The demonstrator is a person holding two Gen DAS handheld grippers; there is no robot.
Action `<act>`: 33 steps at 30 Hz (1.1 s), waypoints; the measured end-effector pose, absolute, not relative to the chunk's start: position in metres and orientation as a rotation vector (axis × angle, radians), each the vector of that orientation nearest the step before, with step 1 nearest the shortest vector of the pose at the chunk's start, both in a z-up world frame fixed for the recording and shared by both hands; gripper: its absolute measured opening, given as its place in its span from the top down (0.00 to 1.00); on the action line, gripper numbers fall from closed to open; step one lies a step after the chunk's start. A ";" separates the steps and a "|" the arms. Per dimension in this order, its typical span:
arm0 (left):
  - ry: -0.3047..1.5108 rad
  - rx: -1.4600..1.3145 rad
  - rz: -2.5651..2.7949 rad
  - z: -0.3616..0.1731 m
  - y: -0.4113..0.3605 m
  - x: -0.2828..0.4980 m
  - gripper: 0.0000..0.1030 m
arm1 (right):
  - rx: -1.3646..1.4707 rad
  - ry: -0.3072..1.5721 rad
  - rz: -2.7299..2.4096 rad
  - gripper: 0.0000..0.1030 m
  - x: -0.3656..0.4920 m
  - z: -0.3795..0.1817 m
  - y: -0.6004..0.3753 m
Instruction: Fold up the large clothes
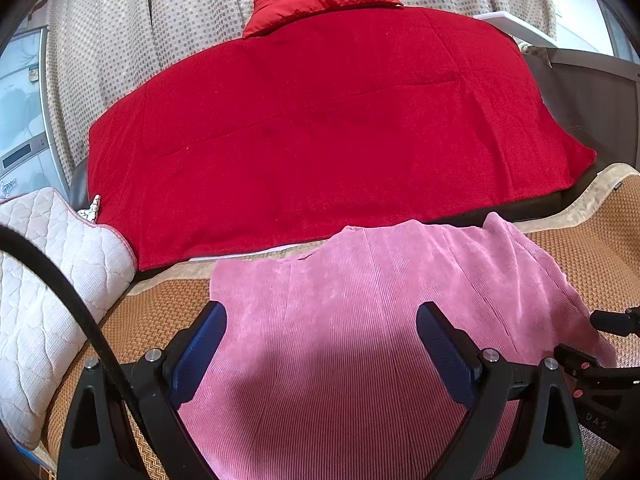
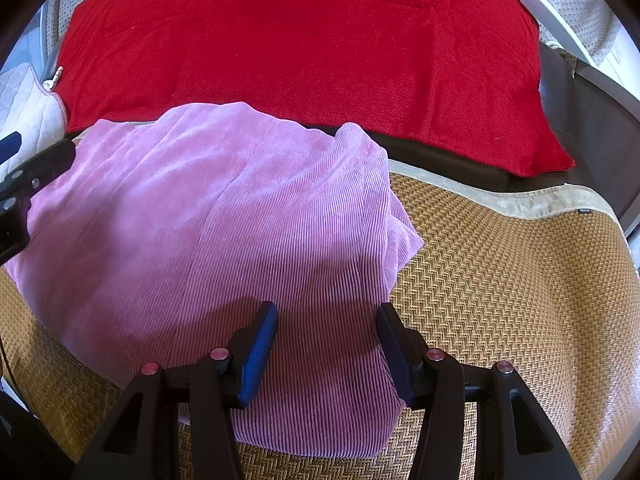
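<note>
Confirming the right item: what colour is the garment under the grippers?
Pink ribbed garment, clearest in the right wrist view.

Ribbed pink cloth garment [image 2: 224, 216], woven matt mat [image 2: 500, 280], fuzzy red blanket [image 1: 320, 140].

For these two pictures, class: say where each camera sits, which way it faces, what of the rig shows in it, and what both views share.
Left wrist: on the left gripper, facing forward and down over the pink corduroy garment toward the red blanket; own open fingers show, right gripper at the right edge.
Right wrist: on the right gripper, tilted more steeply down at the garment's right edge and woven mat; own open fingers show, left gripper at the left edge.
Shared: garment, blanket, mat.
</note>
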State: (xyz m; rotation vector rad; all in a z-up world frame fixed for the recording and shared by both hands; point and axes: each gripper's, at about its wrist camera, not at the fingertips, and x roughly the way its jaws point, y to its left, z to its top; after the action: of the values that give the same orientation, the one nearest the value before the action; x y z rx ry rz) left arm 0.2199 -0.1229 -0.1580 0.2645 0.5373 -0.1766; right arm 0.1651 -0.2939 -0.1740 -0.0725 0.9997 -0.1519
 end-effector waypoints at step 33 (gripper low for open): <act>0.757 -0.052 0.070 -0.163 0.040 0.234 0.07 | 0.043 0.927 -0.110 0.46 0.161 -0.158 -0.291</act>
State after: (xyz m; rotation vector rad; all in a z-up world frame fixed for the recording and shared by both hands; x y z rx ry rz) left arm 0.2344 0.0404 -0.1633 -0.0521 0.7567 0.0698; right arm 0.1614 -0.2912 -0.1581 0.0429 0.9273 -0.1101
